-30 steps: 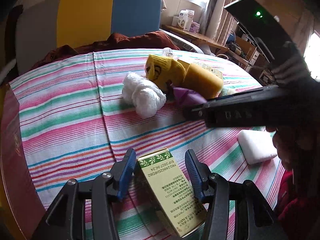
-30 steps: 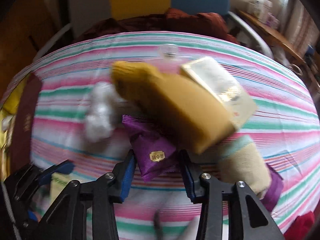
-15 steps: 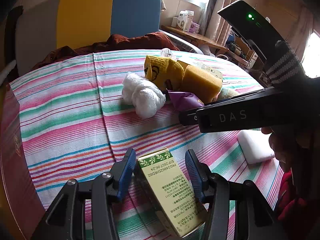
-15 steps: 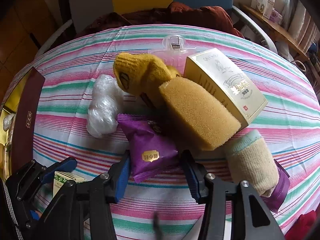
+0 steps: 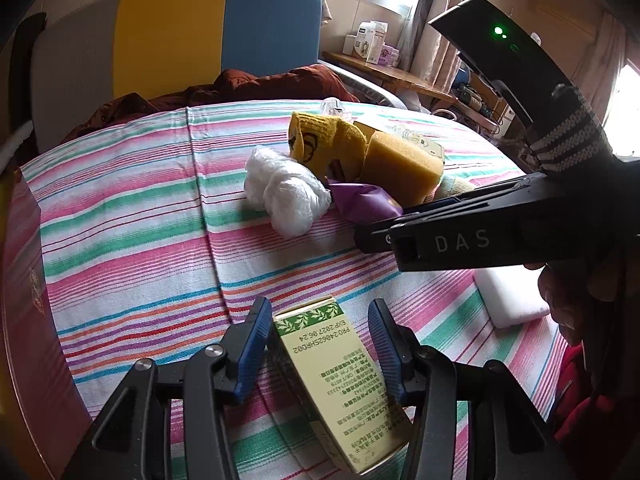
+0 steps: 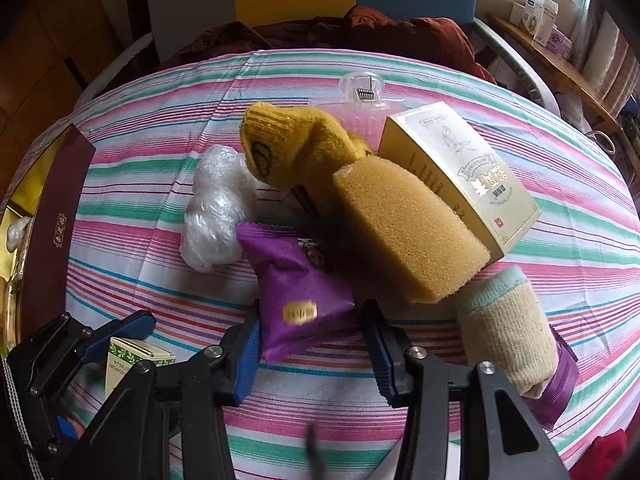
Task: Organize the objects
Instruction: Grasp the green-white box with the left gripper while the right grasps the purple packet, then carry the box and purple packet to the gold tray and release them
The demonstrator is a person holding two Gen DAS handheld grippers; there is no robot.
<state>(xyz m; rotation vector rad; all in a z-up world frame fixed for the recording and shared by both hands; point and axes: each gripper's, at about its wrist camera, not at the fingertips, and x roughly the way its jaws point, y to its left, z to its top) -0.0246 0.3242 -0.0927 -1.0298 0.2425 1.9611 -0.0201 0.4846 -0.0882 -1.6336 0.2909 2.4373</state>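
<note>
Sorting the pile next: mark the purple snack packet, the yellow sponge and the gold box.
purple snack packet [image 6: 298,280], right wrist view, middle of its front.
yellow sponge [image 6: 404,232], right wrist view, its top face.
gold box [image 6: 460,164], right wrist view, its printed lid.

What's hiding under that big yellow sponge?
The sponge leans over a purple snack packet and a pale rolled sock, against a gold box. What lies beneath its middle is covered.
</note>
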